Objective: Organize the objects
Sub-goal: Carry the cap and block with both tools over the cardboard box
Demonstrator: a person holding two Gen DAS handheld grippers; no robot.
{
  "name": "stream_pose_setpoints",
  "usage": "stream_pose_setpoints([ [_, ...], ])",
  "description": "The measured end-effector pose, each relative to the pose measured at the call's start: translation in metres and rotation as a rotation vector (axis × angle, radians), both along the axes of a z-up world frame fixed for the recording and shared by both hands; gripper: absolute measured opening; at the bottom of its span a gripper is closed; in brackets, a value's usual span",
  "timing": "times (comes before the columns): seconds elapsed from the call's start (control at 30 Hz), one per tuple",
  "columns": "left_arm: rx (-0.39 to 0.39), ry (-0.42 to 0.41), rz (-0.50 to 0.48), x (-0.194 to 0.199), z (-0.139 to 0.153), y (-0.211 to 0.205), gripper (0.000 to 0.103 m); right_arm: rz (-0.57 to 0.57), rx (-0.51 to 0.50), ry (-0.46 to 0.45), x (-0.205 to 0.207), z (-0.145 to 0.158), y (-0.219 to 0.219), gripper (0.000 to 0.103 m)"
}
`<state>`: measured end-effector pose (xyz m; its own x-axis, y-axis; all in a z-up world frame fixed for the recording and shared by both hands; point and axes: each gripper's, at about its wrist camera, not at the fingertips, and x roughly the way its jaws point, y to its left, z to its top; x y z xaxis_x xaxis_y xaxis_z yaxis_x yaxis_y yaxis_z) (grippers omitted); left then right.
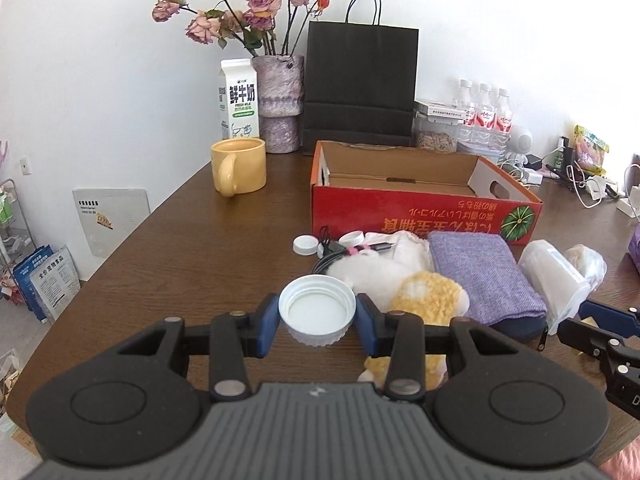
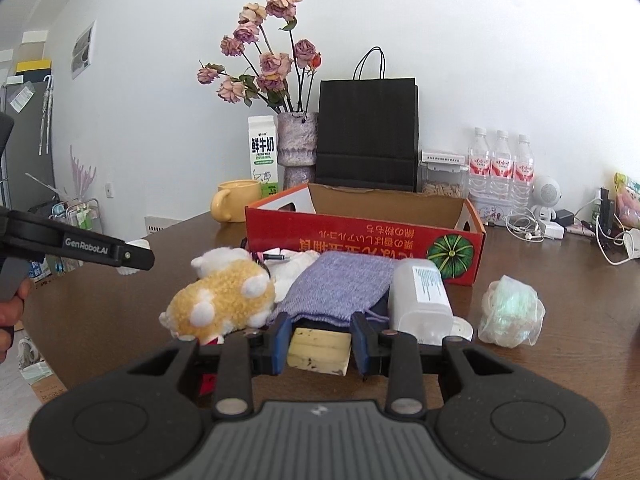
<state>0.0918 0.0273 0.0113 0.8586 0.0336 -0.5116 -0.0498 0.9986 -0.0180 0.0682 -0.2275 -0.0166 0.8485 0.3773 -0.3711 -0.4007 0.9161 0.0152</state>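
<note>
Left gripper: my left gripper has its blue-padded fingers closed partway onto a white ribbed plastic jar lid, open side up, one pad pressed to each side of its rim. In the right wrist view I see the same gripper from the side at the left edge, the lid poking out above and below its tip, clear of the table.

Right gripper: my right gripper is clamped narrowly on a pale yellow rectangular block with dark specks, a pad against each short end.

Table: a dark brown wooden table carries everything.

Box: a red cardboard tray box with a green pumpkin print sits open past the clutter; what I can see of its floor is bare cardboard.

Pile in front of the box: a yellow and white plush toy, a purple knitted pouch, a white plastic bottle lying on its side and a crumpled clear plastic bag lie close together. Two smaller white caps rest near the box's left corner, beside a dark cable.

Back of table: a yellow ceramic mug, a white milk carton, a purple vase of dried roses, a black paper bag and three clear water bottles stand along the wall.
</note>
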Motion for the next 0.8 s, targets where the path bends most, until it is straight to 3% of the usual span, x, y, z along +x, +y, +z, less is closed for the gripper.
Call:
stream_pose_setpoints([
  [0.47, -0.022, -0.043, -0.055, 0.062, 0.029, -0.036, 0.041, 0.013, 0.012, -0.07, 0.067, 0.033, 0.001, 0.031],
  [0.8, -0.014, -0.013, -0.058, 0.118, 0.046, -0.049, 0.041, 0.006, -0.006, -0.067, 0.128, 0.057, 0.002, 0.031],
])
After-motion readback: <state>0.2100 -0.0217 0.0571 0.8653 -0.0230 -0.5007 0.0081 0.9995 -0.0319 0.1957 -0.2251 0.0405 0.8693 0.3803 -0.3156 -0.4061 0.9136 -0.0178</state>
